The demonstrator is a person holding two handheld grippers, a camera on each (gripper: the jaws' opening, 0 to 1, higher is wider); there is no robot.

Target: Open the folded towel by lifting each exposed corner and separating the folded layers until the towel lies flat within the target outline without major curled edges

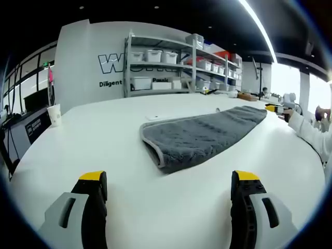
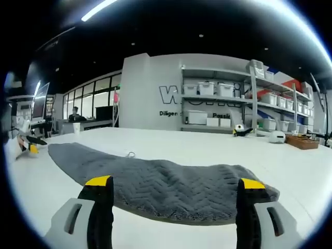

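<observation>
A grey folded towel (image 1: 199, 136) lies on the white table (image 1: 93, 140), with its pale hemmed fold edge turned toward the left gripper. My left gripper (image 1: 168, 179) is open and sits a short way back from that edge, holding nothing. In the right gripper view the towel (image 2: 155, 184) stretches from left to right, its herringbone weave close up. My right gripper (image 2: 175, 182) is open at the towel's near edge, one fingertip toward each side. The right gripper (image 1: 275, 109) also shows at the towel's far end, held from a white sleeve (image 1: 307, 130). The left gripper (image 2: 28, 145) appears beyond the towel's other end.
A paper cup (image 1: 54, 114) stands near the table's far left edge. Metal shelves with white bins (image 1: 171, 65) line the back wall. A wooden tray (image 2: 302, 141) and a white rounded object (image 2: 277, 136) sit at the far right. A small clear item (image 2: 129, 154) lies behind the towel.
</observation>
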